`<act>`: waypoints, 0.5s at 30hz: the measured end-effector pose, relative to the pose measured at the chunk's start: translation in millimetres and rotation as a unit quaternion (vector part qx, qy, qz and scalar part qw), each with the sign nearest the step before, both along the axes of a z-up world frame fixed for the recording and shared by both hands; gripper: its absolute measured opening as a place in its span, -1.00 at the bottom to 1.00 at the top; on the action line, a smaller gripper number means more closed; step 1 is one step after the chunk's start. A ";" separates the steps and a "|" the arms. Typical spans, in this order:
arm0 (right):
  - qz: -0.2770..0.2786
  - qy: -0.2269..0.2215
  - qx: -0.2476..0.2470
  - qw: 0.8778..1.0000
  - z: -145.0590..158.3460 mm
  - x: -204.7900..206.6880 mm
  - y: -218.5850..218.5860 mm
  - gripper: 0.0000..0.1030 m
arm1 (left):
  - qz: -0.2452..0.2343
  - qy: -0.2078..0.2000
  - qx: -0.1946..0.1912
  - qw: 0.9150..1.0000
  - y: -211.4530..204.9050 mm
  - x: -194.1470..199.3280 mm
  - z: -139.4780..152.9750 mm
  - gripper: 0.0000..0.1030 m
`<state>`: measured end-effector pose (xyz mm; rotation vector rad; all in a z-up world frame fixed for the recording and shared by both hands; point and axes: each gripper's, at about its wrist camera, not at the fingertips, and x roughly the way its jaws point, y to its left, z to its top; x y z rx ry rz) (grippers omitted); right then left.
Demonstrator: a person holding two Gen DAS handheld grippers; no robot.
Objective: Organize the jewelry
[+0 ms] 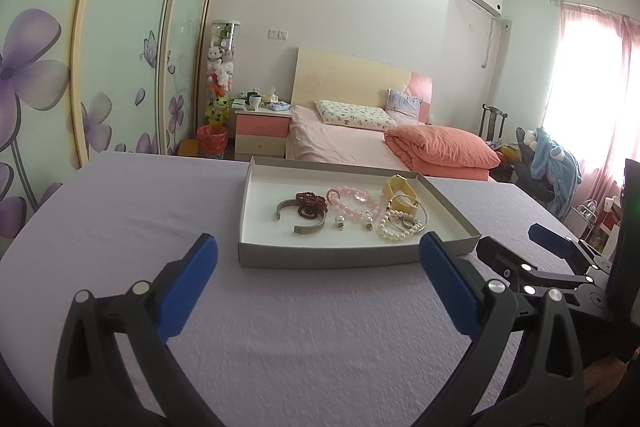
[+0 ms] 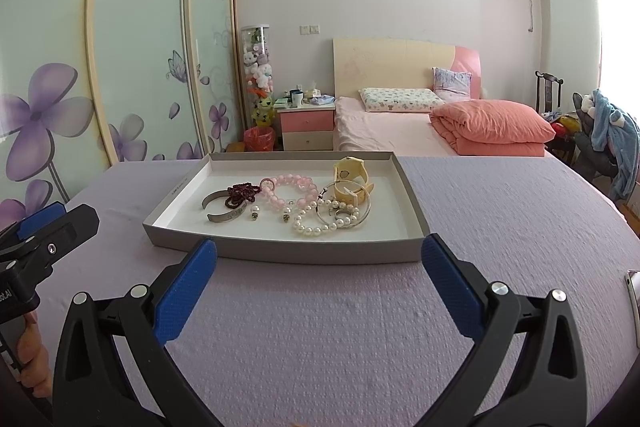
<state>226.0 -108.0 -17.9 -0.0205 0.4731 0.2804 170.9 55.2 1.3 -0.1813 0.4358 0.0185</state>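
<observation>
A shallow grey box (image 1: 320, 258) with a white inside sits on the lilac tablecloth; it also shows in the right wrist view (image 2: 280, 251). In it lie a silver cuff (image 1: 308, 228), dark red beads (image 1: 310, 205), a pink bead bracelet (image 1: 354, 201), a pearl bracelet (image 1: 394, 229), a yellow watch (image 1: 402, 193) and small earrings (image 1: 340, 225). My left gripper (image 1: 318, 259) is open and empty, just short of the box's near wall. My right gripper (image 2: 319, 259) is open and empty, also at the near wall. The pearl bracelet (image 2: 320, 225) and watch (image 2: 352, 183) lie nearest the right gripper.
The table (image 1: 300, 347) is covered in lilac textured cloth. The right gripper's body (image 1: 552, 259) shows at the right of the left wrist view; the left gripper's body (image 2: 40, 247) at the left of the right wrist view. A bed (image 2: 420, 131) and wardrobe stand behind.
</observation>
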 end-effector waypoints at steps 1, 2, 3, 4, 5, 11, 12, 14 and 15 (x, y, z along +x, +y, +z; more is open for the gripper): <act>0.000 0.000 0.000 1.000 0.1 -0.5 -0.4 0.97 | 0.000 0.000 0.000 1.000 -0.2 -0.1 0.1 0.95; 0.000 0.000 0.000 1.000 -0.2 -0.1 -0.5 0.97 | 0.000 0.000 -0.001 1.000 -0.2 0.0 0.1 0.95; 0.000 0.000 0.001 1.000 -0.2 -0.3 -1.2 0.97 | -0.001 0.000 0.000 1.000 -0.4 0.1 0.0 0.95; 0.000 0.000 0.001 1.000 -0.1 -0.6 -2.0 0.97 | -0.001 0.000 0.001 1.000 -0.4 -0.1 0.0 0.95; 0.000 0.000 0.000 1.000 -0.3 -0.3 -1.1 0.97 | 0.000 0.000 0.002 1.000 -0.3 -0.2 -0.1 0.95; -0.001 0.003 0.002 1.000 -0.7 0.6 -1.0 0.97 | -0.001 0.001 0.001 1.000 -0.5 1.1 -0.9 0.95; -0.001 0.003 0.002 1.000 -0.7 0.7 -0.5 0.97 | -0.001 0.002 0.001 1.000 -0.3 1.5 -1.3 0.95; -0.001 0.003 0.002 1.000 -0.7 1.4 -0.3 0.97 | 0.000 0.003 0.002 1.000 -0.8 1.3 -1.6 0.96; -0.001 0.003 0.003 1.000 -0.7 1.5 -0.4 0.97 | 0.001 0.005 0.002 1.000 -0.8 1.4 -1.8 0.95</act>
